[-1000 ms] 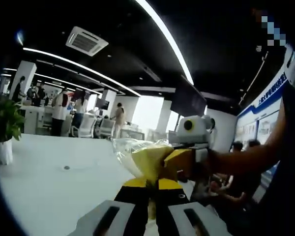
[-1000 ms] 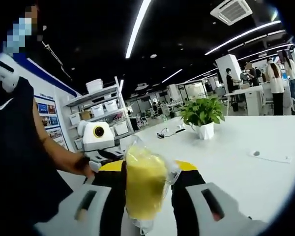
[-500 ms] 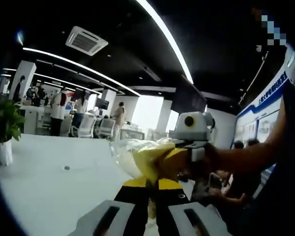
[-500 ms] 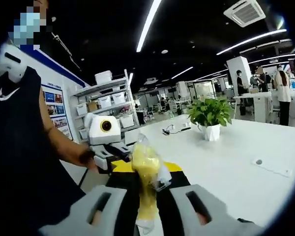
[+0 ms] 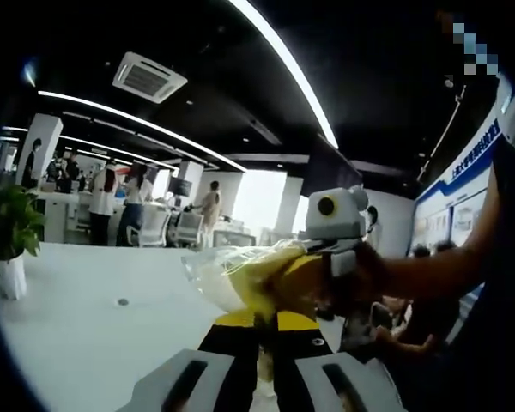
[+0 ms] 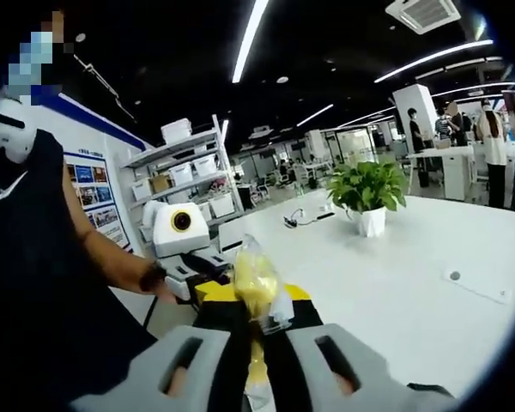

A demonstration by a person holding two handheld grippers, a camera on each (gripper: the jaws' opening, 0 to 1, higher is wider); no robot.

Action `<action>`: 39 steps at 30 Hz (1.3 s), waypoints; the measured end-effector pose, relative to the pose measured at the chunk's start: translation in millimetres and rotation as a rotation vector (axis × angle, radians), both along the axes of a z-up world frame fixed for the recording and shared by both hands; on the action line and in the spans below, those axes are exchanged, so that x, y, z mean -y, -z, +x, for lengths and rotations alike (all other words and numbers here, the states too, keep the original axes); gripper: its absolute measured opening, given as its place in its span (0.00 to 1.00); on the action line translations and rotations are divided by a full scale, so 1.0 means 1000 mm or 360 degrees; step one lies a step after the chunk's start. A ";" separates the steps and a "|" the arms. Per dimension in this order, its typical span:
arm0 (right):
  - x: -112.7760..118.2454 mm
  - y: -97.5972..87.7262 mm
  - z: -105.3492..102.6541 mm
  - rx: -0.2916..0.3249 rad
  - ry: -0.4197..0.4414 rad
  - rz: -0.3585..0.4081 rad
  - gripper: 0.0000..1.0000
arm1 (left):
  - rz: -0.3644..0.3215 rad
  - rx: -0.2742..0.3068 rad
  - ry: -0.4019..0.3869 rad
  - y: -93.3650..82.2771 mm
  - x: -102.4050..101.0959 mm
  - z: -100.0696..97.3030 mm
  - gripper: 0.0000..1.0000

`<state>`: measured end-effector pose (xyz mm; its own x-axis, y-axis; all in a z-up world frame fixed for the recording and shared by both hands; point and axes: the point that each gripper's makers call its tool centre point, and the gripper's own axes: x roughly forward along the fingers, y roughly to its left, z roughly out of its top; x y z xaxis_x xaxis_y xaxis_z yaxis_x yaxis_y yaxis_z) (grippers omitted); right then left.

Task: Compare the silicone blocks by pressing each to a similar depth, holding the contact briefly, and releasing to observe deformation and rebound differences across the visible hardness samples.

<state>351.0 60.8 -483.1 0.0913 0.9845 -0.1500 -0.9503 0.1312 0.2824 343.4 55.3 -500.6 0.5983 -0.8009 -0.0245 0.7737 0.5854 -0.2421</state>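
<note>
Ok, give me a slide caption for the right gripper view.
Right gripper squeezing a bagged yellow silicone block above a white table.

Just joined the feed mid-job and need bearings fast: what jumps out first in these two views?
A yellow block in a clear plastic bag is held up in the air, pinched between the right gripper and the left gripper, each shut on it from opposite ends. Behind it a white table runs back to a potted plant, under long ceiling light strips.
</note>
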 end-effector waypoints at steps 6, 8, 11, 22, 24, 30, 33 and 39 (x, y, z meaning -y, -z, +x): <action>-0.001 -0.003 -0.001 -0.0020 0.0016 -0.0008 0.00 | -0.0020 -0.0008 -0.0007 -0.004 -0.001 -0.001 0.04; -0.001 -0.002 -0.002 -0.0027 0.0015 -0.0007 0.00 | -0.0014 -0.0005 -0.0006 -0.003 -0.001 -0.002 0.04; 0.000 -0.002 -0.002 -0.0040 0.0022 -0.0004 0.00 | -0.0021 -0.0004 -0.0009 -0.003 -0.001 -0.001 0.05; 0.000 -0.005 -0.002 -0.0032 0.0004 -0.0005 0.00 | -0.0026 -0.0004 -0.0017 -0.006 -0.001 -0.001 0.06; -0.001 -0.003 0.000 -0.0035 0.0005 -0.0013 0.00 | -0.0012 0.0010 -0.0027 -0.005 -0.001 -0.001 0.06; 0.005 -0.008 -0.001 -0.0014 0.0038 0.0010 0.00 | -0.0010 0.0038 -0.0003 -0.009 0.003 0.001 0.07; 0.007 -0.008 0.001 -0.0005 0.0036 0.0004 0.00 | 0.0004 0.0041 0.0000 -0.009 0.006 0.002 0.07; 0.007 -0.008 0.001 -0.0015 0.0037 0.0009 0.00 | 0.0008 0.0046 0.0002 -0.009 0.005 0.002 0.06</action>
<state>352.4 53.8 -474.7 0.1128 0.9829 -0.1454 -0.9443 0.1516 0.2920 345.6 50.2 -491.4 0.5980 -0.8014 -0.0114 0.7810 0.5859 -0.2165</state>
